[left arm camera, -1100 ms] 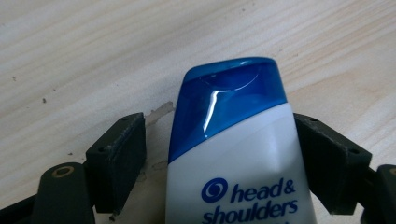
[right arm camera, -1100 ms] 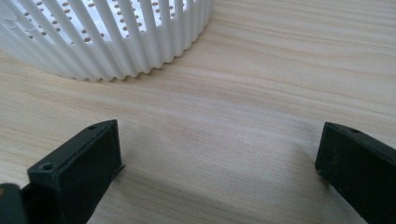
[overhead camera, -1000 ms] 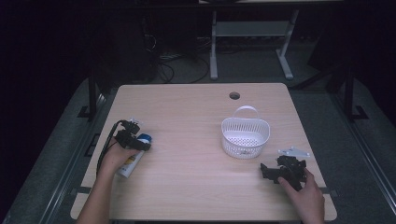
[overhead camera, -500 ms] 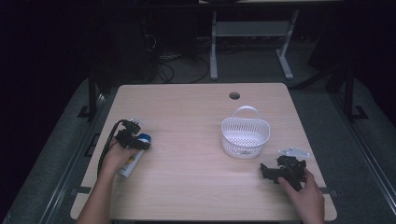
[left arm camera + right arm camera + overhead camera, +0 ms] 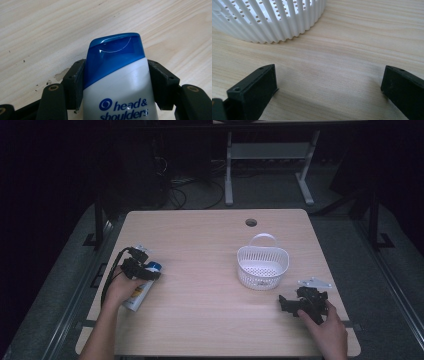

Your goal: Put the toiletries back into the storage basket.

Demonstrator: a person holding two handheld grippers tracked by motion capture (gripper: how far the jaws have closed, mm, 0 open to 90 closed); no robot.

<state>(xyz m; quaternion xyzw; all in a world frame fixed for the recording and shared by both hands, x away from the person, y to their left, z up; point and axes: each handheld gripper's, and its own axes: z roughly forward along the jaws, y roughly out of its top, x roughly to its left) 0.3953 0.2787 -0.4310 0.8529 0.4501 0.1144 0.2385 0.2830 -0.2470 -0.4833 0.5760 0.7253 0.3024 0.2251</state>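
A white shampoo bottle [image 5: 135, 297] with a blue cap lies flat near the table's left edge. My left gripper [image 5: 143, 272] is over its cap end. In the left gripper view both pads press the sides of the bottle [image 5: 117, 82] just below the cap. The left gripper [image 5: 117, 71] has just been closing, with the bottle between its jaws. My right gripper [image 5: 286, 303] rests on the table at the front right, pointing left. In the right gripper view the right gripper [image 5: 329, 85] stands wide open over bare wood.
A white slotted basket [image 5: 262, 251] with a handle stands right of centre, just beyond the right gripper, and its ribbed wall [image 5: 274, 25] shows close ahead. A round cable hole [image 5: 251, 222] is near the table's far edge. A black cable loops by the left hand.
The left hand has shifted slightly at the bottle's cap end. The right hand, the basket and the bottle have stayed where they were.
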